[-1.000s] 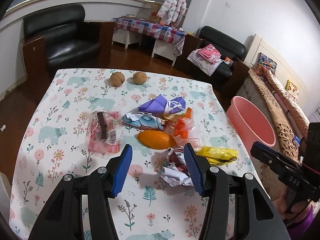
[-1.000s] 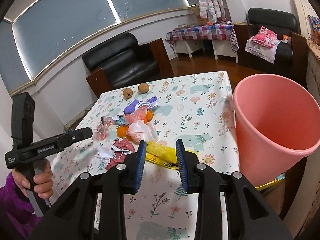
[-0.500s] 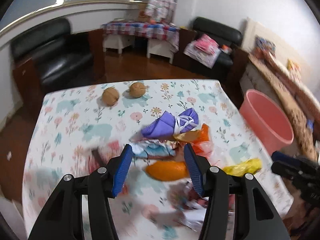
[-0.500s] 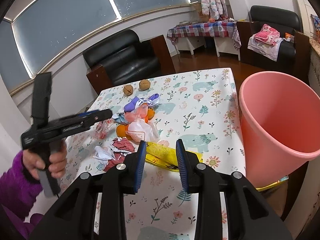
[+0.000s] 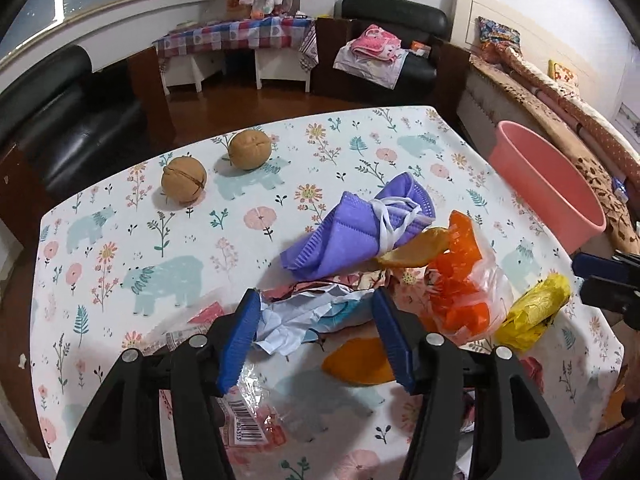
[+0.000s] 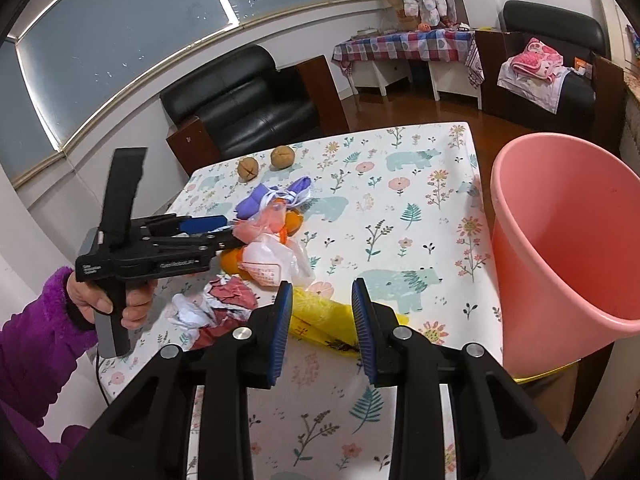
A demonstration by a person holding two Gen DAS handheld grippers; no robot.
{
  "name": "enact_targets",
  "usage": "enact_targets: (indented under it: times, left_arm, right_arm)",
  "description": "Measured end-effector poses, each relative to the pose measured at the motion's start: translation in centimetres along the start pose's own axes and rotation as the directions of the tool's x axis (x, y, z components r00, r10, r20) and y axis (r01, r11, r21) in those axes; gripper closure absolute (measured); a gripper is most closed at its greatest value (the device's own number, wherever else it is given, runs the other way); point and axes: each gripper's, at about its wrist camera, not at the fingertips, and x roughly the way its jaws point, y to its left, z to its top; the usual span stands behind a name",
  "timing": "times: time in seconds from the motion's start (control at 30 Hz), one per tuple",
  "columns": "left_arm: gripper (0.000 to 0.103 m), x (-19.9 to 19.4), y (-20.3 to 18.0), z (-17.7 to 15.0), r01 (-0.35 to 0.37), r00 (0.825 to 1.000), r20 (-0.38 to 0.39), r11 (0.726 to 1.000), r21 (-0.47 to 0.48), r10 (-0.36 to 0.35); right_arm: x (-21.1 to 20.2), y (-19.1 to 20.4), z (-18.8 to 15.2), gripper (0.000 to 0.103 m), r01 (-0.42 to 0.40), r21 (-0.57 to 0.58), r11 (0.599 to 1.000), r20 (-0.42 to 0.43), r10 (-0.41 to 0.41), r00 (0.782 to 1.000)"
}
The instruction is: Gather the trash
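Observation:
A heap of trash lies mid-table: a purple face mask [image 5: 356, 228], a crumpled white and blue wrapper [image 5: 304, 316], orange peel [image 5: 356, 364], a clear bag with orange bits [image 5: 464, 280], a yellow wrapper [image 5: 536, 312] and a clear packet with a barcode [image 5: 248, 432]. My left gripper [image 5: 316, 336] is open, its jaws either side of the white and blue wrapper. My right gripper [image 6: 322, 328] is open and empty above the yellow wrapper [image 6: 324, 312]. The left gripper [image 6: 208, 232] also shows in the right wrist view, over the heap.
A pink bin [image 6: 568, 240] stands off the table's right edge; it also shows in the left wrist view [image 5: 548, 184]. Two walnuts [image 5: 216, 164] lie at the far side of the floral tablecloth [image 5: 120, 248]. Black armchairs and a low checked table stand behind.
My left gripper has moved forward and down over the heap, from the near table edge to around the white and blue wrapper. The right gripper has barely moved.

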Motion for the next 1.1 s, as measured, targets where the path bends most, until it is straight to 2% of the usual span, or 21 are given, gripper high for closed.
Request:
enact_targets:
  times: [0.03, 0.13, 0.17, 0.2, 0.23, 0.4, 0.73, 0.93, 1.1]
  left_arm:
    - [0.047, -0.1, 0.1, -0.1, 0.008, 1.0, 0.002, 1.0, -0.005, -0.008]
    - [0.062, -0.7, -0.1, -0.8, 0.03, 1.0, 0.009, 1.0, 0.007, -0.03]
    - [0.073, -1.0, -0.2, -1.0, 0.032, 0.999, 0.012, 0.999, 0.016, -0.032]
    - [0.091, -1.2, -0.3, -1.2, 0.035, 0.999, 0.01, 0.999, 0.025, -0.035]
    - [0.091, -1.4, -0.4, -1.4, 0.04, 0.999, -0.001, 0.999, 0.03, -0.04]
    - [0.095, -3.4, -0.7, -2.6, 0.045, 0.998, 0.037, 0.999, 0.03, -0.046]
    - [0.095, -7.7, 0.8, -4.4, 0.068, 0.994, 0.098, 0.989, -0.13, -0.055]
    - [0.095, -8.7, 2.3, -5.3, 0.067, 0.991, 0.125, 0.971, -0.23, -0.039]
    - [0.095, -9.0, 3.2, -5.6, 0.064, 0.99, 0.137, 0.961, -0.27, -0.027]
  right_arm:
    - [0.1, -0.2, 0.0, 0.072, 0.005, 0.006, 1.0, -0.003, -0.004, 1.0]
    - [0.2, -0.6, 0.2, 0.072, 0.011, 0.027, 1.0, -0.007, -0.011, 1.0]
    - [0.1, -0.7, 0.4, 0.072, 0.008, 0.031, 0.999, -0.005, -0.008, 1.0]
    - [0.2, -0.6, 0.5, 0.072, 0.007, 0.032, 0.999, -0.003, -0.007, 1.0]
    - [0.2, -0.6, 0.6, 0.072, 0.003, 0.03, 1.0, -0.001, -0.003, 1.0]
    - [0.7, 0.6, 1.0, 0.072, -0.02, -0.003, 1.0, -0.009, 0.02, 1.0]
    - [3.8, 2.7, 3.8, 0.072, -0.034, -0.034, 0.999, -0.023, 0.033, 0.999]
    - [6.6, 2.6, 5.8, 0.072, -0.04, -0.008, 0.999, -0.049, 0.039, 0.998]
    - [8.7, 1.4, 7.0, 0.071, -0.049, 0.075, 0.996, -0.07, 0.055, 0.996]
